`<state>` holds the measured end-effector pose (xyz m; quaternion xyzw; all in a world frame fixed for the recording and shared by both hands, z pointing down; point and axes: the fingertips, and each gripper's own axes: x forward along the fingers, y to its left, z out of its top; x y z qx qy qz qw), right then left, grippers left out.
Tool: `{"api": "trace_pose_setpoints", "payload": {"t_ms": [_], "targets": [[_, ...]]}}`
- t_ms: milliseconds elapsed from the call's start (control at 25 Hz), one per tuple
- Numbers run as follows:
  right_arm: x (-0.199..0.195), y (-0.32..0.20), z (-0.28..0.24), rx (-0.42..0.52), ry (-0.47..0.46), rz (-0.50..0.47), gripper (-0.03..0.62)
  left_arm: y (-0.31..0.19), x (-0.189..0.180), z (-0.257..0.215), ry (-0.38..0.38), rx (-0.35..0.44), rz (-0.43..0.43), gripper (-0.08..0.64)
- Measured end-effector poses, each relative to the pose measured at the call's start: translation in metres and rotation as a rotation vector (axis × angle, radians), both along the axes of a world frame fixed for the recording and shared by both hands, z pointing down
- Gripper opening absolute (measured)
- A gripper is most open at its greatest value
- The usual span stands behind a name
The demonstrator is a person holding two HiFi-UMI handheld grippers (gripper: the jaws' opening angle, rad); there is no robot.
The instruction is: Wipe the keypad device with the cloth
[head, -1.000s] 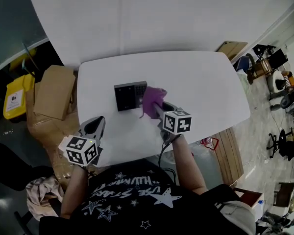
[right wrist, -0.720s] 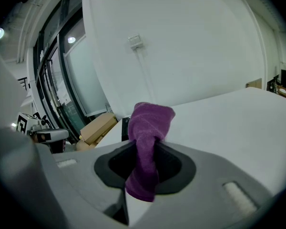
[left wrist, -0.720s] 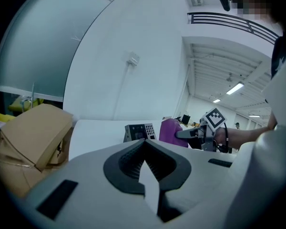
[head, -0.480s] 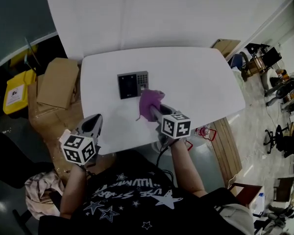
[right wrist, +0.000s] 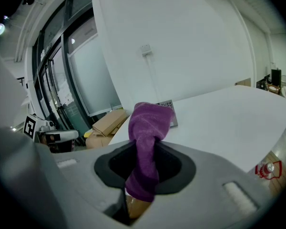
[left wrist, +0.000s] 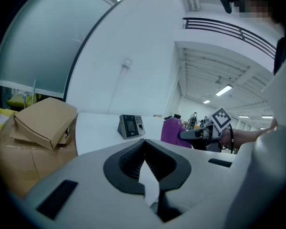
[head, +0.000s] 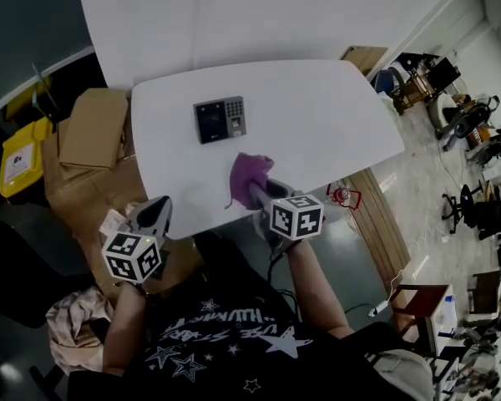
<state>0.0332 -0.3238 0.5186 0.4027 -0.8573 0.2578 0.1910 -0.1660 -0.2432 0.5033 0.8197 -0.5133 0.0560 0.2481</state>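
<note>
The dark keypad device (head: 220,119) lies on the white table (head: 317,115), left of its middle; it also shows in the left gripper view as the keypad device (left wrist: 131,126) and partly behind the cloth as the keypad device (right wrist: 168,107). My right gripper (head: 260,193) is shut on the purple cloth (head: 250,175), held over the table's near edge, well short of the device; the cloth (right wrist: 147,137) bunches out of the jaws. My left gripper (head: 154,214) is shut and holds nothing, off the table's near left corner.
Cardboard boxes (head: 96,132) and a yellow bin (head: 18,159) stand left of the table. Wooden boards (head: 380,211) lie on the floor at the right, with chairs and clutter (head: 463,124) beyond. A white wall (head: 259,15) rises behind the table.
My right gripper has drawn the purple cloth back from the keypad device toward the table's near edge. The device now lies uncovered. The left gripper has stayed put.
</note>
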Motion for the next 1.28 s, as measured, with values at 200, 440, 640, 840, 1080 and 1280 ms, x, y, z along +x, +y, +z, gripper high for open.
{"api": "trace_pose_setpoints", "payload": {"t_ms": [200,440,640,840,1080,1280], "targets": [[0.006,0.045,0.010,-0.018,-0.009,0.064,0.098,0.022,0.006,0.008,0.002,-0.004,0.063,0.008],[0.023,0.070,0.005,-0.012,0.001,0.088,0.098,0.037,0.026,0.004,0.011,0.003,0.107,0.008],[0.031,0.078,0.002,-0.006,-0.006,0.087,0.098,0.037,0.034,0.002,0.026,0.009,0.100,0.008],[0.042,0.097,0.005,-0.010,-0.018,0.077,0.098,0.050,0.050,0.001,0.014,0.012,0.097,0.008],[0.068,0.134,0.002,-0.016,-0.043,0.084,0.097,0.083,0.079,-0.008,-0.009,0.014,0.108,0.008],[0.087,0.164,-0.001,-0.014,-0.059,0.095,0.098,0.115,0.099,-0.013,-0.020,0.018,0.121,0.008]]}}
